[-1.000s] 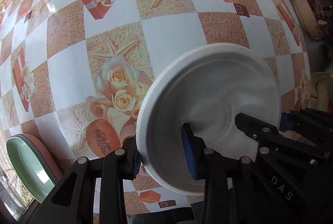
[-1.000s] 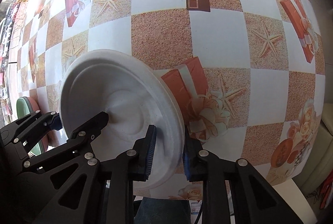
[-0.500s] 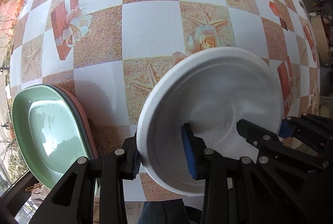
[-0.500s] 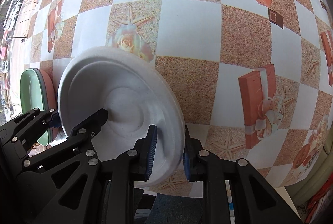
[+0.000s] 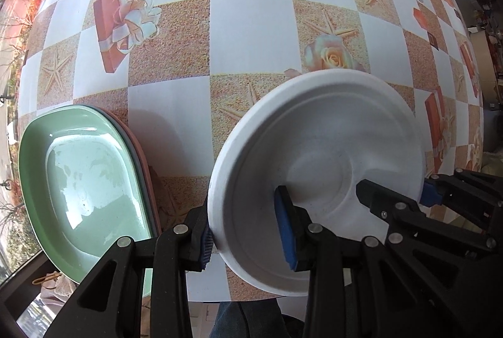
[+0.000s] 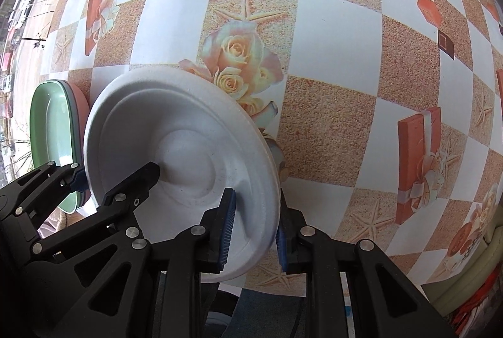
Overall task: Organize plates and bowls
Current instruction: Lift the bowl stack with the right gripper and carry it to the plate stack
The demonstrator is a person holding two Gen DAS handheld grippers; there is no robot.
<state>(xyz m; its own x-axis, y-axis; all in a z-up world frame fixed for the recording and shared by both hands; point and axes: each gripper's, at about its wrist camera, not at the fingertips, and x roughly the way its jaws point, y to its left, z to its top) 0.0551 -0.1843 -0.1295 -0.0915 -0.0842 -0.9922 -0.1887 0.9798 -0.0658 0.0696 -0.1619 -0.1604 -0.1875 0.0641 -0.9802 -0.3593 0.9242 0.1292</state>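
Observation:
A round white plate (image 5: 327, 130) is held above the table by both grippers. My left gripper (image 5: 248, 231) is shut on its left rim. My right gripper (image 6: 254, 234) is shut on its right rim; the plate shows there too (image 6: 176, 130). A stack of oval plates, green on top (image 5: 85, 177) with pink beneath, lies on the table to the left, near the front edge. It also shows in the right wrist view (image 6: 53, 130). The white plate hangs just right of that stack.
The table (image 5: 248, 36) wears a checked cloth printed with gift boxes, starfish and roses. Its front edge runs just under the grippers (image 6: 377, 284). A window side lies to the left (image 5: 12, 8).
Both grippers have carried the white plate leftward and nearer the front edge. The green plate stack has come further into view on the left. The grip has not changed.

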